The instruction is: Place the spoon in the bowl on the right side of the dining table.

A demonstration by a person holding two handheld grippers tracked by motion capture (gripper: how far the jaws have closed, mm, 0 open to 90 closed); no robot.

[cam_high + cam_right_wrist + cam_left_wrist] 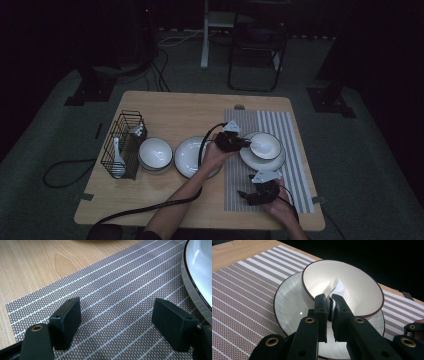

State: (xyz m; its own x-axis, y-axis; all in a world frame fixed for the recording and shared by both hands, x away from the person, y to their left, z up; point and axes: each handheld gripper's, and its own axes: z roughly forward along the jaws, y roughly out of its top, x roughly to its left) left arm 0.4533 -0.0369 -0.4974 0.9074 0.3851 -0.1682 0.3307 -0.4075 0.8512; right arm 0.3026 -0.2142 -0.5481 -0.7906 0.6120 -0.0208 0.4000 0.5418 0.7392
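A white bowl (268, 145) (362, 290) with a dark rim sits on a white plate (260, 161) (287, 302) on the striped placemat (295, 130) (242, 290). My left gripper (244, 143) (330, 298) is at the bowl's near rim, shut on the handle of a white spoon (338, 286) whose head lies inside the bowl. My right gripper (246, 195) (117, 317) hovers low over the placemat (120, 290) near the table's front edge. It is open with nothing between its fingers. The plate's rim (200, 272) is at the right edge of the right gripper view.
A black wire basket (131, 125) holding a white spoon (117, 160) stands at the table's left. Beside it are a second white bowl (155, 152) and a second plate (192, 156). A dark chair (257, 50) stands beyond the table.
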